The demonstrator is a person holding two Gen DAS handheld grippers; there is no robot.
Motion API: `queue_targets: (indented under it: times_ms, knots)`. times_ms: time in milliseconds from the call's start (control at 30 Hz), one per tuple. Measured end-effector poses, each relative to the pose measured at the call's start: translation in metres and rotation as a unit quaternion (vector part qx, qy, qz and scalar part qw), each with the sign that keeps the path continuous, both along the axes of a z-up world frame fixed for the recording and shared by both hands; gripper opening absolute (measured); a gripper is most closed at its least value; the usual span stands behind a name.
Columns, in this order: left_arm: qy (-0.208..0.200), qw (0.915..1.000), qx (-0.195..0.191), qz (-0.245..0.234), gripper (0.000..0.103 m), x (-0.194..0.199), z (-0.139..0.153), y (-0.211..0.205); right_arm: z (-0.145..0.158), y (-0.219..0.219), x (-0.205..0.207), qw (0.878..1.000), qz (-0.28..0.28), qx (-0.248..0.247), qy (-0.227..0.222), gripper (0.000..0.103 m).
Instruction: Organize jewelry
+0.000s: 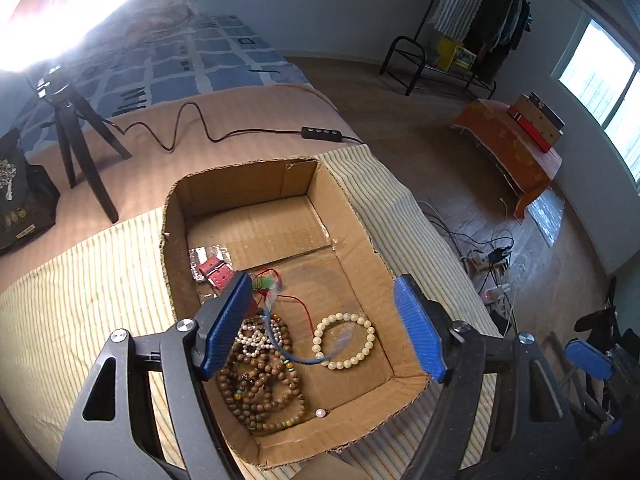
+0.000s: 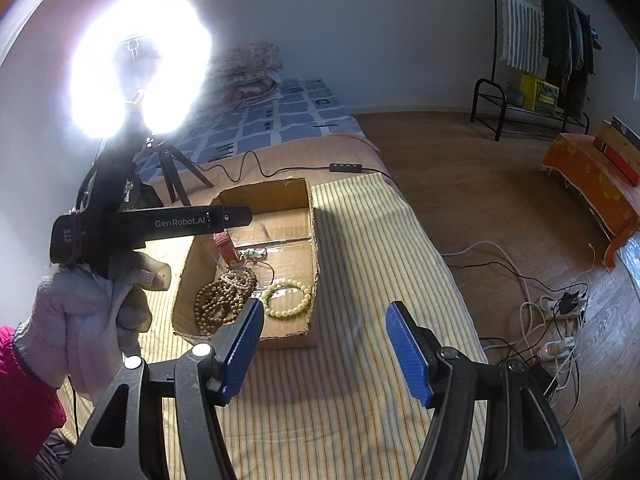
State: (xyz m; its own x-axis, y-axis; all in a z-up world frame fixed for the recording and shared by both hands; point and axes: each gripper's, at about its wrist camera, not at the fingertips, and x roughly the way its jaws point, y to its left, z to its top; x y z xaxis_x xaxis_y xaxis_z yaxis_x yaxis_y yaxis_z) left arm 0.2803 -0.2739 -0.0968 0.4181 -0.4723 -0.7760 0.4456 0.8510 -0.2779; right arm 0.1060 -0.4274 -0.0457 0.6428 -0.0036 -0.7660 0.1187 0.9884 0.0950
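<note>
An open cardboard box sits on a striped cloth on the bed. Inside lie a cream bead bracelet, brown wooden bead strands, a white pearl strand, a red strap, a red cord piece with green beads, a blue ribbon and a loose pearl. My left gripper is open and empty, hovering above the box. My right gripper is open and empty, over the cloth in front of the box. The cream bracelet and the brown beads show there too.
A ring light on a tripod glares at the back left, its cable and switch running across the bed. A dark jewelry stand is at far left. The bed edge drops to a wooden floor with cables on the right.
</note>
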Motion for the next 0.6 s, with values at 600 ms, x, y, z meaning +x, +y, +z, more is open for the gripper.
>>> queue_targets:
  times_ms: [600]
  knots:
    - [-0.050,0.9986,0.005,0.018,0.079,-0.048,0.038,0.050,0.004,0.023,0.002,1.000,0.004,-0.027,-0.010,0.066]
